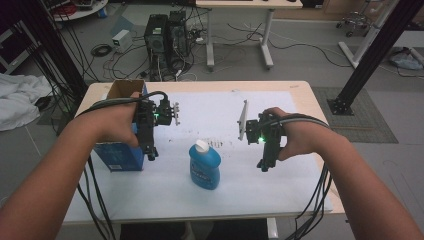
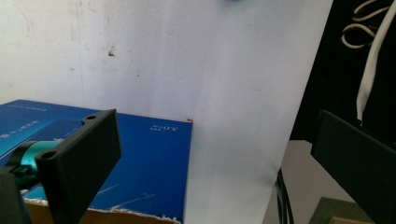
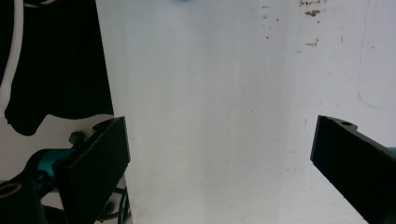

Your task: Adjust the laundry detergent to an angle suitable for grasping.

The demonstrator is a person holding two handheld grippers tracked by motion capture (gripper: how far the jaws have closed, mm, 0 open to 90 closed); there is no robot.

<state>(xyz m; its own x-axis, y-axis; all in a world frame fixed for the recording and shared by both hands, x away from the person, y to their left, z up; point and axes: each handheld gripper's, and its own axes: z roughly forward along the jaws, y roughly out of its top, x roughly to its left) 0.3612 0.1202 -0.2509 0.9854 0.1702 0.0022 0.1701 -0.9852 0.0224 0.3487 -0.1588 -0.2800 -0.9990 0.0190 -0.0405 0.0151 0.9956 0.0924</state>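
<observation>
a blue bottle (image 1: pixel 205 165) with a white cap lies on the white sheet (image 1: pixel 215 112) near the front middle of the table (image 1: pixel 305 95), cap pointing away from the person. it carries a darker blue label, but the print on it is too small to read. the bottle lies between the two grippers and touches neither.

to its left stands a blue cardboard box (image 1: pixel 120 150), open at the top with brown flaps. in the left gripper view the blue box face (image 2: pixel 149 163) shows small white print near one corner, upside down and too blurred to make out, plus pale lines lower down.

the left gripper (image 1: pixel 151 154) hovers over the box edge, jaws spread wide with nothing between them. the right gripper (image 1: pixel 265 166) hangs over bare sheet well right of the bottle, its jaws likewise wide apart and empty. the sheet there bears brown specks and a faint blue pen curve.
</observation>
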